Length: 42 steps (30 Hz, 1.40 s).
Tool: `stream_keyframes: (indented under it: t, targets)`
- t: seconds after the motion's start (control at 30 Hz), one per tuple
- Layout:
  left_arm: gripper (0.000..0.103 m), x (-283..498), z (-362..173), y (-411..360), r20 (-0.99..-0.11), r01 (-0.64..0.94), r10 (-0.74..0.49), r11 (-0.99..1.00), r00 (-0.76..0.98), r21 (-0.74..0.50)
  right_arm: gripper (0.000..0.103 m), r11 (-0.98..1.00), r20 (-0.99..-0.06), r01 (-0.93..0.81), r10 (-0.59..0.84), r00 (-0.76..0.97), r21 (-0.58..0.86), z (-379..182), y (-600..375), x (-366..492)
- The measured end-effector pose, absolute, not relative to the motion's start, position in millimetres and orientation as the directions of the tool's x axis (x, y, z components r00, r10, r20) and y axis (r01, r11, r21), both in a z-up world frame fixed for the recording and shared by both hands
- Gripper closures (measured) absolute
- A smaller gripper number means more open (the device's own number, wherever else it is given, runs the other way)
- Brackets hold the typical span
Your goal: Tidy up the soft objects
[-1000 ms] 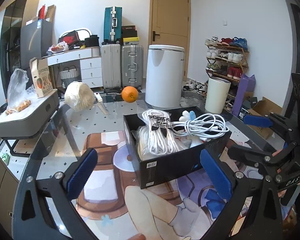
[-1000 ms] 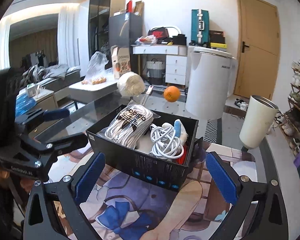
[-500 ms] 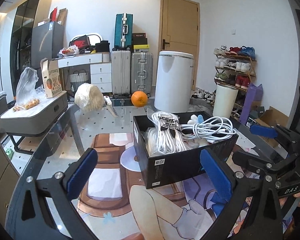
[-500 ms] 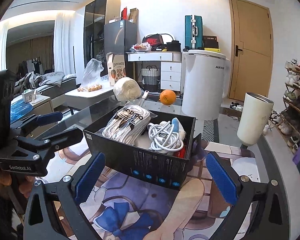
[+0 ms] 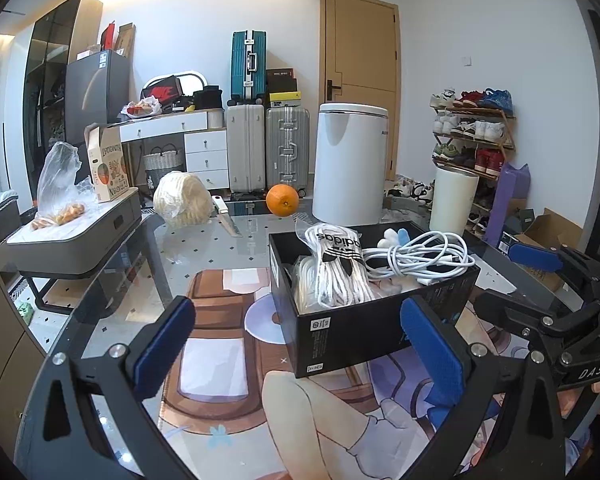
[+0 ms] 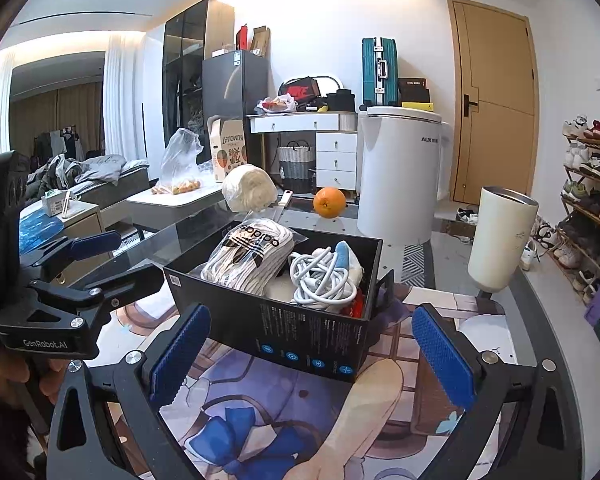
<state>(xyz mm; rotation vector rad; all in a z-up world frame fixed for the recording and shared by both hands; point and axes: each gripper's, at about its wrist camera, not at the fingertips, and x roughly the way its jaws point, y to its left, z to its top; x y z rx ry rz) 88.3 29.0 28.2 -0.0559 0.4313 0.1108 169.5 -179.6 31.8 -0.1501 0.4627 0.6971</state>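
A black cardboard box [image 5: 380, 328] stands on the printed mat on the glass table; it also shows in the right wrist view [image 6: 300, 336]. Inside lie a bagged bundle of white Adidas socks [image 5: 336, 264] [image 6: 252, 256], a coiled white cable [image 5: 416, 256] [image 6: 320, 276] and a white and blue soft item [image 5: 394, 236] [image 6: 346, 254]. My left gripper [image 5: 300, 352] is open and empty, in front of the box. My right gripper [image 6: 312, 354] is open and empty, on the box's other side. Each gripper shows in the other's view.
An orange [image 5: 282, 200], a knife [image 5: 226, 216] and a bagged cream bundle [image 5: 182, 200] lie at the table's far side. A cream tumbler [image 6: 500, 240] stands to the right. A white bin [image 5: 350, 164], suitcases and a shoe rack stand behind.
Both grippers have tilted up and drawn back a little from the box, so it sits lower in both views. Both stay open and empty.
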Motion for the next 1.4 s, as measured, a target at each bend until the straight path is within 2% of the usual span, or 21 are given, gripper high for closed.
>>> stream_keyframes:
  t: [1.4]
  targets:
    - [0.0, 87.8, 28.8, 29.5, -0.418, -0.119, 0.094, 0.992, 0.904, -0.035, 0.001, 0.767, -0.455, -0.641, 0.578, 0.678, 0.018, 30.3, -179.6, 168.7]
